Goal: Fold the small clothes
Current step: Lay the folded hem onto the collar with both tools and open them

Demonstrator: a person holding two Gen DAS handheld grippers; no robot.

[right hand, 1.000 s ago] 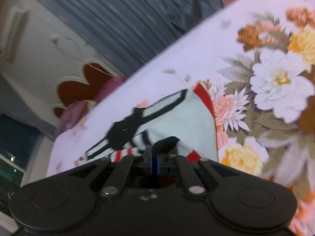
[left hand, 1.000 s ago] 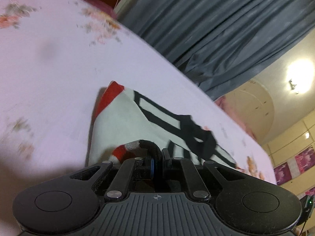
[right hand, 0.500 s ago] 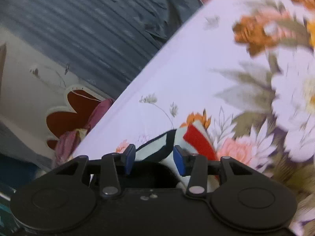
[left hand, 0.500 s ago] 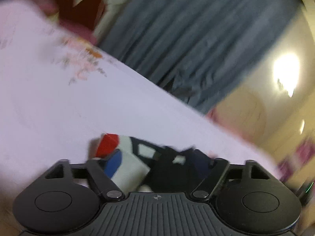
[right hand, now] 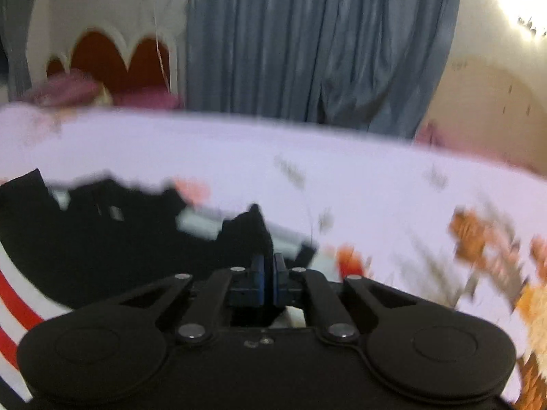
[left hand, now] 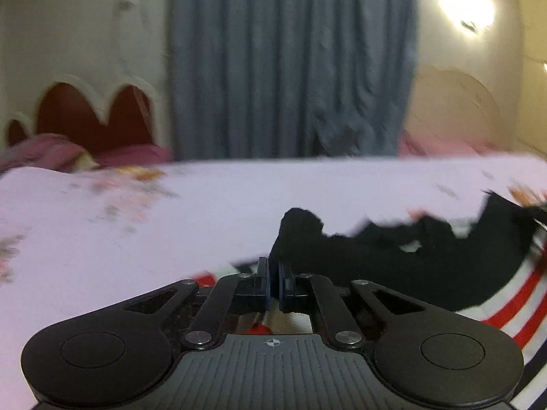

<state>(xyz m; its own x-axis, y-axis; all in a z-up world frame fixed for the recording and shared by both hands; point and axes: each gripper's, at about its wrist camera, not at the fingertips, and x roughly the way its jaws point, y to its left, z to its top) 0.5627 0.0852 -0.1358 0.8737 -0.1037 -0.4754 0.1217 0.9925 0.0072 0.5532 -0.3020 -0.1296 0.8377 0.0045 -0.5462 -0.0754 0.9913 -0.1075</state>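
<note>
Both claws were clenched on the garment's (left hand: 427, 266) black edge: the left claw (left hand: 273, 282) at lower centre, the right claw (right hand: 269, 282) likewise. The striped cloth hung stretched between them above the floral bed (left hand: 136, 225).

Both wrist cameras sat low over the bed (left hand: 102, 225), facing level toward the blue curtain (left hand: 290, 61), each sharing the striped garment (right hand: 85, 246) close ahead.
</note>
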